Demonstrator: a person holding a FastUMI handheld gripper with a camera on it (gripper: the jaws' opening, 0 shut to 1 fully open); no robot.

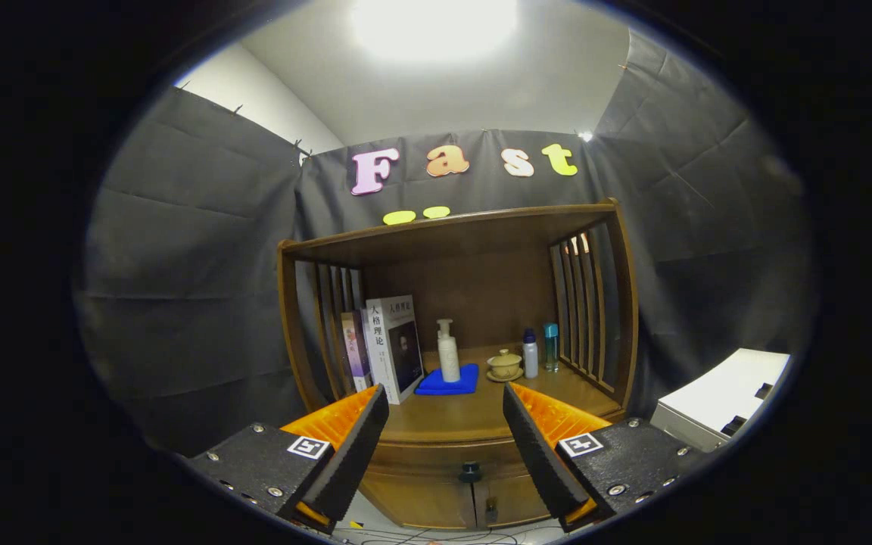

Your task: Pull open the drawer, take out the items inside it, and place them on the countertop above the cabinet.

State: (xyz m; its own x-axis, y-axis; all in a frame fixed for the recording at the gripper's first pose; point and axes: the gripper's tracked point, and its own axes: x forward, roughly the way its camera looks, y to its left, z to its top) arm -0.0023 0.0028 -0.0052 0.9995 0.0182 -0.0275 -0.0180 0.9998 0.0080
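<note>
The hand-held gripper [445, 439] is held released, its fingers spread wide with nothing between them. Just beyond and between them, the drawer [447, 458] is seen closed, its dark knob [470, 471] at the front centre. On the countertop [474, 415] above, books [394, 347] are stood at the left edge, a pump bottle [448, 351] on a blue cloth [451, 381] mid-way, a lidded cup [505, 365] and two bottles [540, 350] toward the right rear corner.

A ceiling light [434, 26] burns out to white glare overhead, casting even light on the wooden cabinet [455, 424], whose upper shelf shades its back panel. Fisheye distortion bows the booth's cloth walls outward. The far side stays sharp; the near gripper [445, 435], fingers parted, looks slightly soft.
</note>
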